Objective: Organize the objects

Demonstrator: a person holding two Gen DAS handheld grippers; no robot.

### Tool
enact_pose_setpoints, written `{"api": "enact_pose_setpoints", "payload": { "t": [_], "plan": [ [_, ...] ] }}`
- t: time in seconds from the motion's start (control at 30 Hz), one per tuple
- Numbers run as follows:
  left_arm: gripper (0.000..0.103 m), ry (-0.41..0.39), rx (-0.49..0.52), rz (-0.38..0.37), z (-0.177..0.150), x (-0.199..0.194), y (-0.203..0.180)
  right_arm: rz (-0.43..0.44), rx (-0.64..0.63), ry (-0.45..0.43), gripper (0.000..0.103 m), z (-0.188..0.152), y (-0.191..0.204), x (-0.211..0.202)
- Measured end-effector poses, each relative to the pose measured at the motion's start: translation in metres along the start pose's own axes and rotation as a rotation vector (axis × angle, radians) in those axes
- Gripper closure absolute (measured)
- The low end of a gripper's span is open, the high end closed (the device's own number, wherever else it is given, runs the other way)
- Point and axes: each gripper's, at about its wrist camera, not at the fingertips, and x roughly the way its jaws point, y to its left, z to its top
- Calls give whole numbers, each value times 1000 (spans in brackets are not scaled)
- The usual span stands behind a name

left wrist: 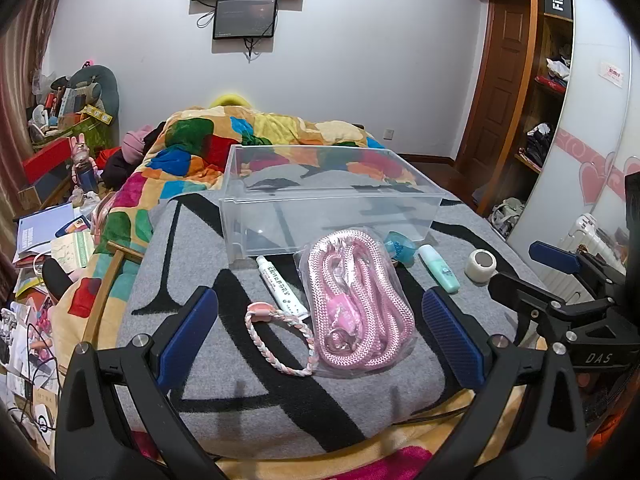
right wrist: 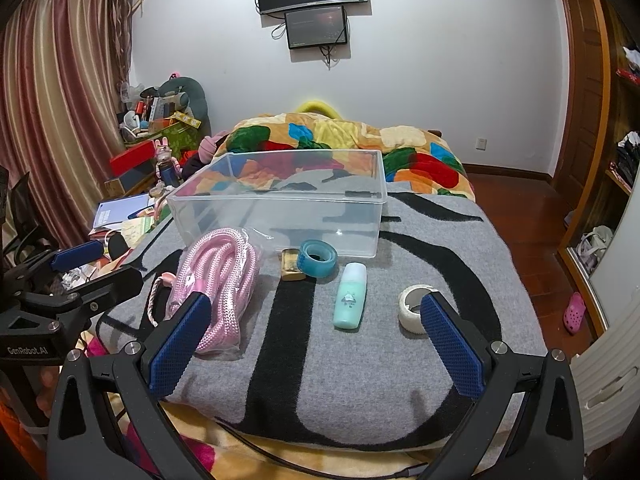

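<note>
A clear plastic bin stands empty on the grey and black blanket. In front of it lie a bagged pink rope, a white tube, a braided pink loop, a blue tape roll, a mint bottle, a white tape roll and a small tan block. My left gripper is open, above the rope bag. My right gripper is open, near the mint bottle.
A colourful quilt is heaped behind the bin. Clutter, books and boxes crowd the floor at the left. A wardrobe and wooden floor lie at the right. The blanket's front edge is close under both grippers.
</note>
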Motion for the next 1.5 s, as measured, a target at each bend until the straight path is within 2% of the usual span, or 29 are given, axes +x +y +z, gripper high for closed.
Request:
{"api": "enact_pose_setpoints", "payload": {
  "t": [1.5],
  "plan": [
    [0,8,-4,-3,-3,1,-2,7,-5,0,0,1,4,-4]
  ]
}}
